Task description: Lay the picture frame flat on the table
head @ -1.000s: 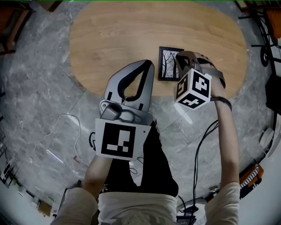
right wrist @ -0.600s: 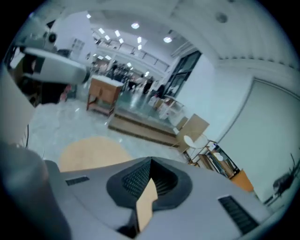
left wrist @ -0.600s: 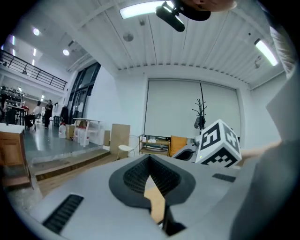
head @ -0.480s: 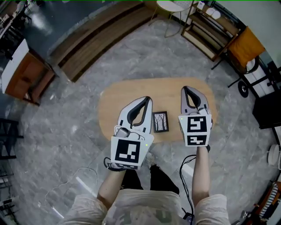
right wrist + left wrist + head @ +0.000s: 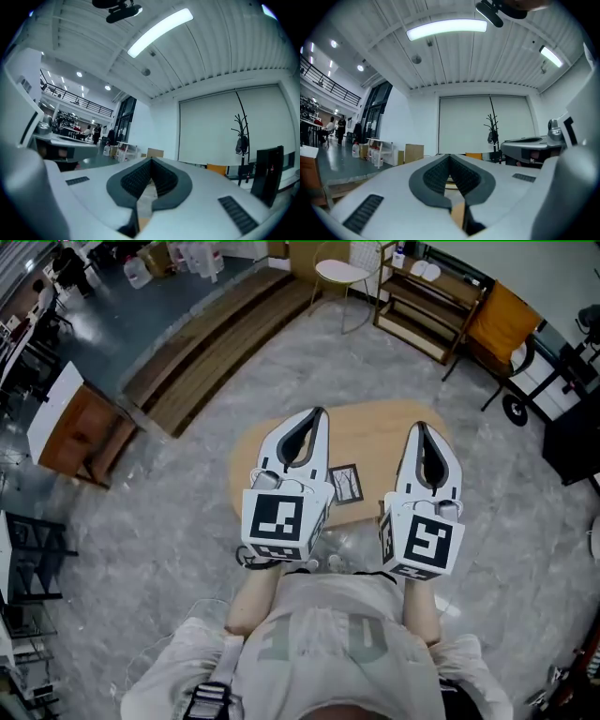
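left tool (image 5: 317,415): closed and empty. In its own view the pads meet at the tip with nothing between them. It points level into the room, not at the work.
right tool (image 5: 421,427): also closed and empty, in the same level pose, side by side with the left tool.
picture frame (image 5: 345,484): on the tabletop, below and between the two tools, a bit nearer the left one. It touches neither. The printed face is up toward the head camera, so it reads as lying flat. It's small from up here, so I can't rule out a slight tilt.
tabletop (image 5: 375,432): oval, wood, well below both tools. The frame sits toward the edge nearest the person.
why held like this: my read is that with nothing to grip, both tools are shut and parked high, clear of the frame so they can't knock it.
task status: looks done, with the frame down and released.
risk: low. The only concern is how close the frame sits to the near edge.
next: nothing needed, going by these views.
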### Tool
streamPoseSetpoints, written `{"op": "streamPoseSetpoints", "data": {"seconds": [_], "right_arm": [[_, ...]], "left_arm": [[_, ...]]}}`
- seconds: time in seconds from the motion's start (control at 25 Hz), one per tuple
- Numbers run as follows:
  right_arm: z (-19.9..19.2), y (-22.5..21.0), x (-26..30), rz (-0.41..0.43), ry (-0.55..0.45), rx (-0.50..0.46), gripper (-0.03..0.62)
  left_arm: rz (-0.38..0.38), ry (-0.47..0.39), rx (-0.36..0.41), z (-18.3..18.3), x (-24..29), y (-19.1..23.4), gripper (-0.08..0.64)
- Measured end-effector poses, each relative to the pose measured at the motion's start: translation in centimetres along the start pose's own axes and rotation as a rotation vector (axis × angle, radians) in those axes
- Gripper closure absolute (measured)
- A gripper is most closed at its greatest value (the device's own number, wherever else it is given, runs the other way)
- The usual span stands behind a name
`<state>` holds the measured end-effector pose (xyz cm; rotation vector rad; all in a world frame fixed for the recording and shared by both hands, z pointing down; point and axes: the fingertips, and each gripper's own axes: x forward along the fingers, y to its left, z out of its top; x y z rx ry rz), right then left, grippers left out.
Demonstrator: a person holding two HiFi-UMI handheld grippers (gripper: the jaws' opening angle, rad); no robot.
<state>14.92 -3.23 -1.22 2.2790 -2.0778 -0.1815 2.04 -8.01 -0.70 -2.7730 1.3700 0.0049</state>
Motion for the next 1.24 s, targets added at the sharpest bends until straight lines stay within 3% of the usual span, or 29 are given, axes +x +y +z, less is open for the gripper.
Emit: {"op": "streamPoseSetpoints", "data": {"seconds": [0.16,0.76,1.24], "right_arm": [[0.6,-0.2,-2.8,0.026,-0.053,-0.008,0.586],[-2.0,-2.4,-5.7,0.029,-0.051,-0.046,0.587],[-2.5,-2.6,-6.6,0.06,-0.023,-0.004,0.588]], "left_arm": [[-0.013,0.009,-0.013,-0.7,-0.7,-2.5,0.551],[-0.074,0.005,0.02,-1.6,-0.7,-8.7,0.551],[-0.041,0.018,0.047,-1.7,-1.7,-9.9,0.551]]}}
